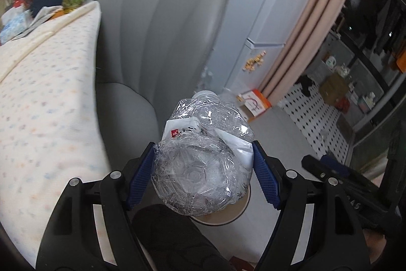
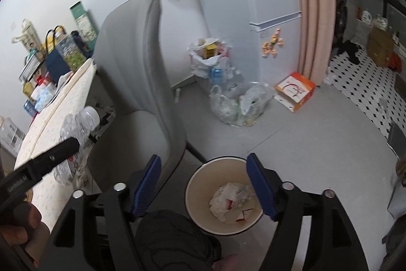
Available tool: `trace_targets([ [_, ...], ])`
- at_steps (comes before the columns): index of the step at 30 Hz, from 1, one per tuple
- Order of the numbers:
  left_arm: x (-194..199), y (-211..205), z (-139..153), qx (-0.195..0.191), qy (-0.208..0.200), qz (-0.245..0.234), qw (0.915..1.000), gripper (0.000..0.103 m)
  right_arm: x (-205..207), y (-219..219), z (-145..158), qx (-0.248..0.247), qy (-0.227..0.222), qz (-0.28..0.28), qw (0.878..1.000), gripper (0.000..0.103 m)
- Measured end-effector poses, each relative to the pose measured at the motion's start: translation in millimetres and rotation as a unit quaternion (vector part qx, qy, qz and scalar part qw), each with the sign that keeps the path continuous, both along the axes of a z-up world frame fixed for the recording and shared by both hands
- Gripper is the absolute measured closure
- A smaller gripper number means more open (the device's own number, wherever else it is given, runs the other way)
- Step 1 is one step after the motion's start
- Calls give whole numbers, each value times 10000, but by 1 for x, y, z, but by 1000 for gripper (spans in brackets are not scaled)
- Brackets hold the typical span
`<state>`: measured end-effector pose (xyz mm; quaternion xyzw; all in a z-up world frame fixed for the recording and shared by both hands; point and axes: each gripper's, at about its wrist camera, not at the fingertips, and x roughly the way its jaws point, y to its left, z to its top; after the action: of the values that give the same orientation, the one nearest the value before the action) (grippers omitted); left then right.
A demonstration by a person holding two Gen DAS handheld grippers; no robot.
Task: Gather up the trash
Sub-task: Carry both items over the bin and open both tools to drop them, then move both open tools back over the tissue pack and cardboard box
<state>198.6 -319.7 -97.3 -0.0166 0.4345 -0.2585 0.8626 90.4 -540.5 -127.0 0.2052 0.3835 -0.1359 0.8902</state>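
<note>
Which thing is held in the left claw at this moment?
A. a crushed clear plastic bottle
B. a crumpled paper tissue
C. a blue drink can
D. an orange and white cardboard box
A. In the left wrist view the left claw has its blue pads pressed on both sides of a crushed clear plastic bottle, which carries a white label and a white cap.

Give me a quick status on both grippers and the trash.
Left gripper shut on crushed plastic bottle. Right gripper open, empty, above trash bin. Grey chair beside the bin.
</note>
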Motion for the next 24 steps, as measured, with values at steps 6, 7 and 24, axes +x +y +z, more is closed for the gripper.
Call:
trace_targets([
  [6,-4,-34,-10,48,137,-368,9992,29,-20,-30,2,-1,-56,-350,9994,27],
  [7,-5,-41,-12,41,174,-457,9988,29,-23,-34,1,9,-56,-408,9991,27],
  [24,-7,-16,-4,-126,198,-128,9996,5,-24,-28,-3,80,-94,-407,9991,22],
])
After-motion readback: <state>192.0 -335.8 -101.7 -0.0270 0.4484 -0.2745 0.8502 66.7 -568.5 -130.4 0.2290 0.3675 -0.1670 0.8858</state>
